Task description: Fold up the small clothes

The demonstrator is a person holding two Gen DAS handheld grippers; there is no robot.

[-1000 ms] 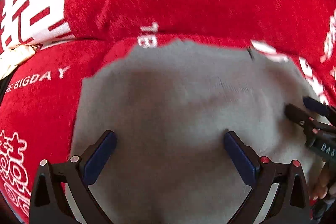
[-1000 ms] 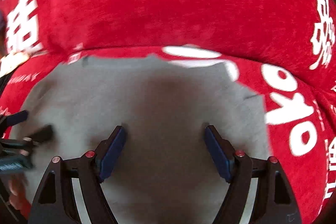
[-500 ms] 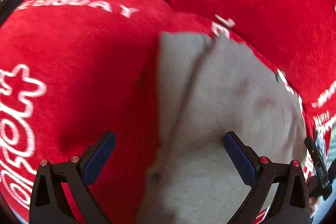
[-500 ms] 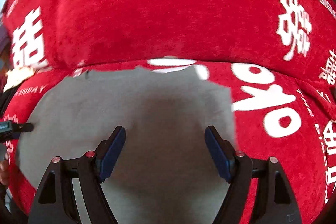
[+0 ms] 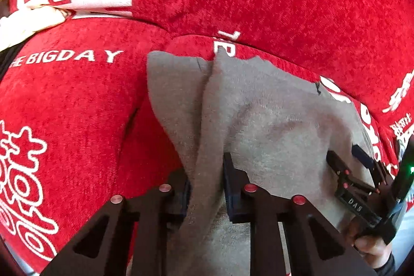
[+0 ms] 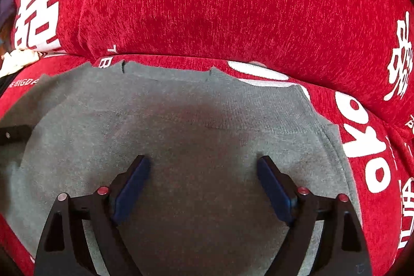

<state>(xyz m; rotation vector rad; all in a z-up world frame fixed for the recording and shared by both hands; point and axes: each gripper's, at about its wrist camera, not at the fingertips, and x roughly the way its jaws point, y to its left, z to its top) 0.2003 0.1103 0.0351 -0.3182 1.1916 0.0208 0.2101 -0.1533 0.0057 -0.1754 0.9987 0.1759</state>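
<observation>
Left gripper (image 5: pixel 205 183) pinches a raised fold of the one grey knitted garment (image 5: pixel 271 126), its blue pads (image 5: pixel 229 183) pressed on the cloth. Right gripper (image 6: pixel 203 185) hovers over the same garment with jaws wide apart, holding nothing. This small garment lies flat on a red sofa cover (image 6: pixel 233 4), its left edge lifted. White print on the cover reads "THE BIGDAY" (image 5: pixel 69 57), beside Chinese characters.

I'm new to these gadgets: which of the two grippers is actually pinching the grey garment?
The left gripper: its blue pads are closed on a raised ridge of the grey garment. The right gripper hangs wide open above flat cloth.
</observation>
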